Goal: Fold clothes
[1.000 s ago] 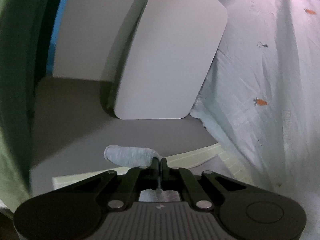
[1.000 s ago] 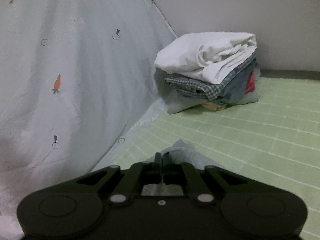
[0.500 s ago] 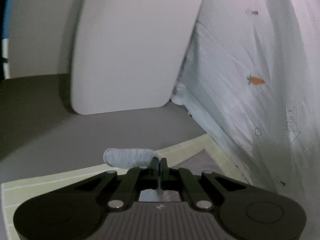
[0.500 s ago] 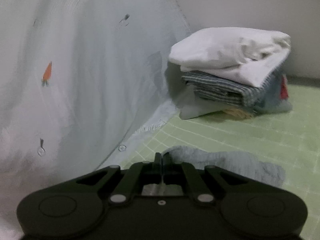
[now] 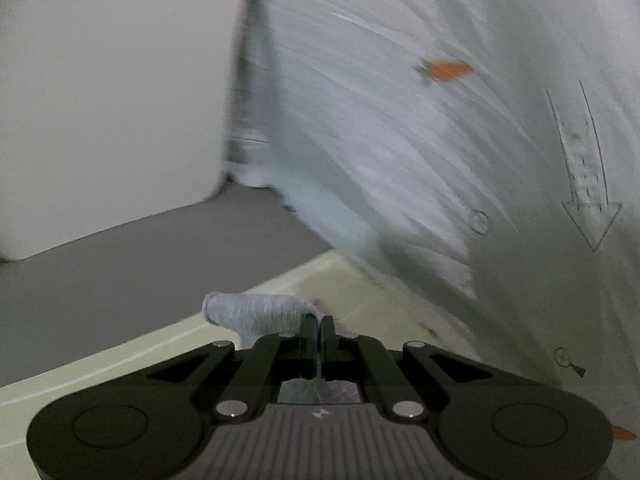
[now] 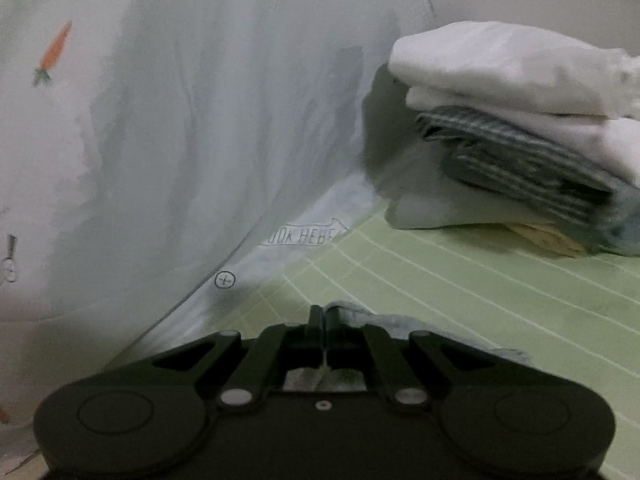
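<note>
A pale blue garment [image 5: 460,152] printed with small carrots and an arrow hangs stretched between my two grippers, filling the right of the left wrist view. The same pale blue garment [image 6: 180,128] fills the left of the right wrist view, and its lower hem lies on the green grid mat [image 6: 460,292]. My left gripper [image 5: 319,322] is shut on a rolled grey-blue edge of the cloth [image 5: 256,314]. A bunched edge of the fabric [image 6: 400,322] is pinched in my shut right gripper [image 6: 321,314]. Both grippers sit low over the mat.
A stack of folded clothes [image 6: 520,128], white on top and checked below, stands on the mat at the right. A grey tabletop [image 5: 132,264] and a white board [image 5: 112,88] lie beyond the mat's edge [image 5: 120,352] on the left.
Both grippers moved forward and lower with the garment held. The folded stack now looks nearer and further right. The white board fills more of the left view, and the cloth is blurred.
</note>
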